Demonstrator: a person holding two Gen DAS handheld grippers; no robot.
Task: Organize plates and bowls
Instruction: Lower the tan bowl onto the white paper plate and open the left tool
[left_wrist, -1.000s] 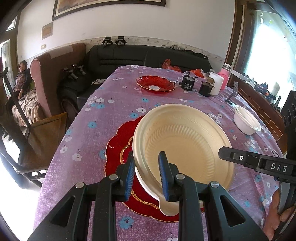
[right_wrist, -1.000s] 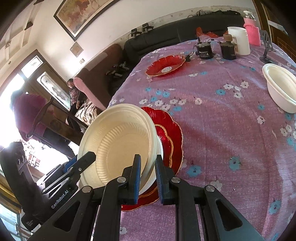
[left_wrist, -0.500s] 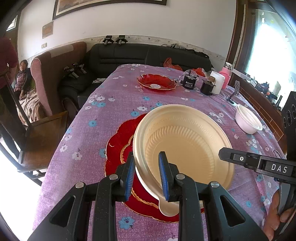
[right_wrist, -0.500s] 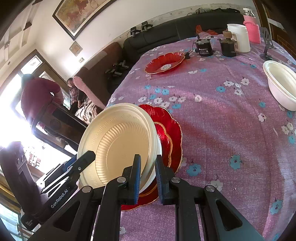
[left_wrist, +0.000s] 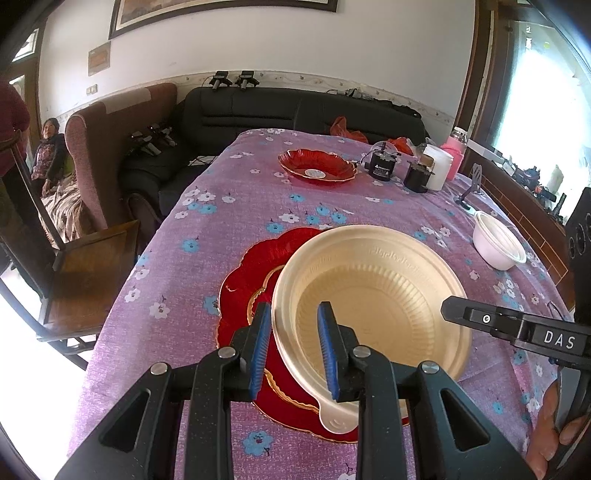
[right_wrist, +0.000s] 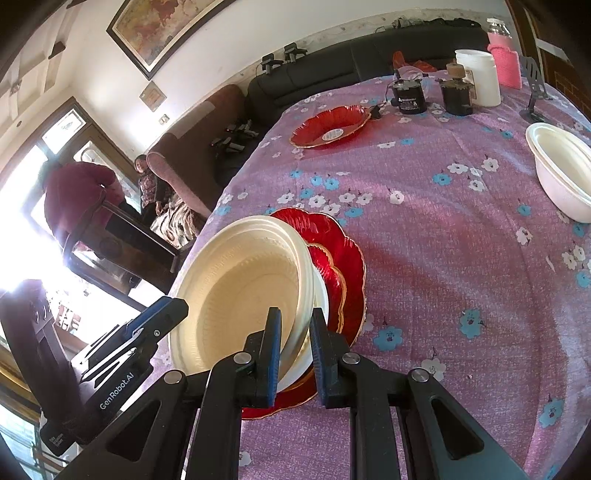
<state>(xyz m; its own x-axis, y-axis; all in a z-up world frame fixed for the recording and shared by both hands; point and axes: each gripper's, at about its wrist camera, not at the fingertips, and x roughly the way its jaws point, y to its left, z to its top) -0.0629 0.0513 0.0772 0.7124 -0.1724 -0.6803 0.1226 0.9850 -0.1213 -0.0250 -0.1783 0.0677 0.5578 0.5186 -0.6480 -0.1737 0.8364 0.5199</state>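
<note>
A stack of cream disposable bowls is held tilted over two nested red scalloped plates. My left gripper is shut on the stack's near left rim. My right gripper is shut on the stack's opposite rim, above the red plates. Another red plate lies at the far middle of the table, and shows in the right wrist view. A white bowl stack sits at the right, also in the right wrist view.
The table has a purple flowered cloth. Two dark jars, a white jar and a pink bottle stand at the far right. A wooden chair is at the left edge; a sofa behind. People stand at left.
The held bowl stack has tipped a little, its far rim lower over the red plates. Both grippers stay shut on it. A person at the left has moved.
</note>
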